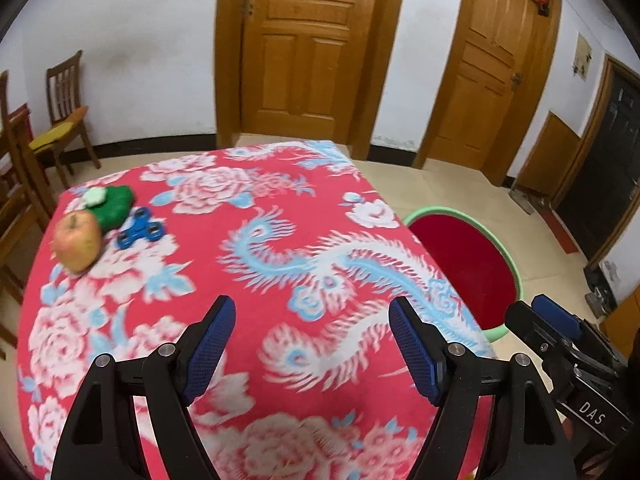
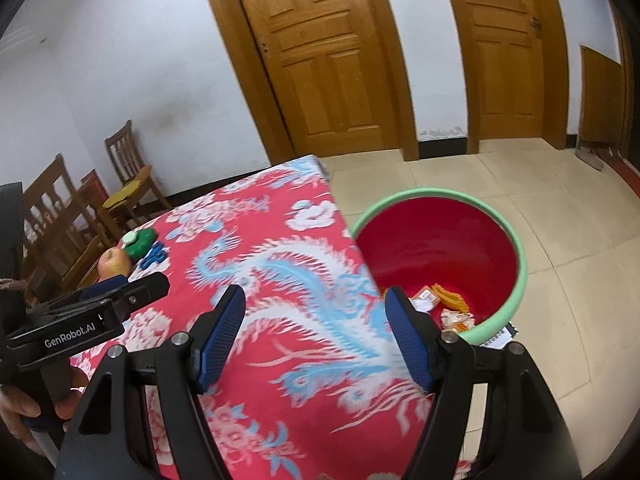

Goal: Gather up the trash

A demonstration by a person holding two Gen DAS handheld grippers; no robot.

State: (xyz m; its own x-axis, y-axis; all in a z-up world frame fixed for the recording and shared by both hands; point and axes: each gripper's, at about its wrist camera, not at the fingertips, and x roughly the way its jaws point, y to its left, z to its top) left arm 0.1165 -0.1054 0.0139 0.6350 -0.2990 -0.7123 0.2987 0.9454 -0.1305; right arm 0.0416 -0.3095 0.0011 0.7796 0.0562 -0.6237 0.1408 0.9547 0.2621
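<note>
Two grippers hang above a table covered in a red cloth (image 1: 248, 280) patterned with white peonies and blue phoenixes. The left gripper (image 1: 312, 344) has its blue-padded jaws spread wide with only cloth showing between them; the right gripper (image 2: 316, 334) stands equally wide and holds nothing either. Trash (image 2: 444, 304) (orange and white wrappers, somewhat blurred) lies at the bottom of a red bin with a pale green rim (image 2: 516, 280), which stands on the tiled floor just beside the table's right edge. At the far left corner of the table sit an apple (image 1: 78, 242), a green lump with a white cap (image 1: 112, 204) touching it, and a blue fidget spinner (image 1: 142, 229) just beside both. Two wooden doors (image 1: 308, 48) fill the far wall, and wooden chairs (image 1: 64, 108) stand at the far left.
</note>
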